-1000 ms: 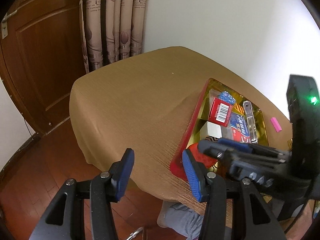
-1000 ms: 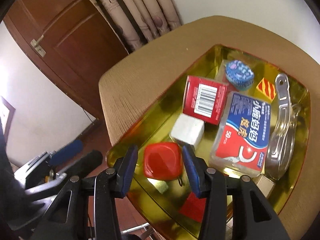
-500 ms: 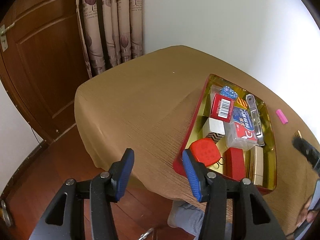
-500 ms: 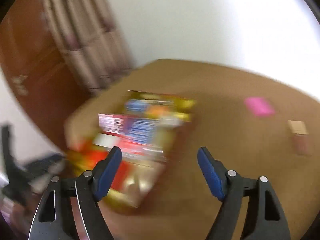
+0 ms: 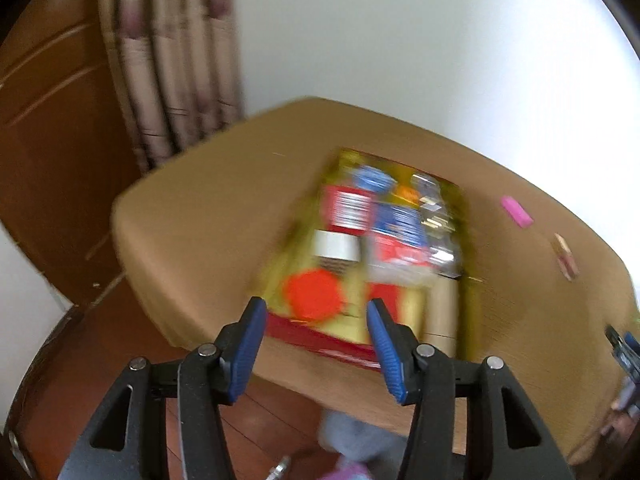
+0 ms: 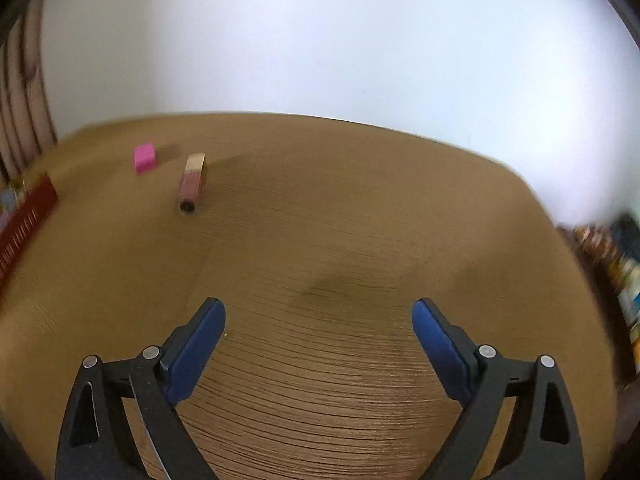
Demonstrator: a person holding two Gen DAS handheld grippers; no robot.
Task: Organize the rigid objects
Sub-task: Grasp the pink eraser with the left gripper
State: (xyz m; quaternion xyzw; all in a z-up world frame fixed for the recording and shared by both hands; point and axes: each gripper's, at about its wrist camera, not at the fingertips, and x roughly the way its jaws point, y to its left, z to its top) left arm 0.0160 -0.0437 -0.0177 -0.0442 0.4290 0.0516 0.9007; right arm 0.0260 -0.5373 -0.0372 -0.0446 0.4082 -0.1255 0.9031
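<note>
A gold tray with a red rim (image 5: 320, 346) sits on the brown table and holds several items, among them a red rounded box (image 5: 314, 294), a white box (image 5: 336, 245) and a red barcode box (image 5: 347, 211); this view is blurred. A pink eraser (image 6: 144, 157) and a pink-and-gold lipstick tube (image 6: 193, 184) lie on the cloth to the tray's right, also in the left wrist view (image 5: 517, 211) (image 5: 564, 256). My left gripper (image 5: 316, 346) is open and empty before the tray's near edge. My right gripper (image 6: 318, 338) is wide open and empty over bare cloth.
The tray's red side (image 6: 24, 220) shows at the left edge of the right wrist view. A wooden door (image 5: 52, 128) and curtain (image 5: 172, 72) stand behind the table on the left. A white wall (image 6: 320, 40) backs the table. Cluttered items (image 6: 616, 264) stand at far right.
My right gripper left the red box in the tray, opened wider and swung right over the bare cloth. My left gripper moved right, toward the tray's near edge.
</note>
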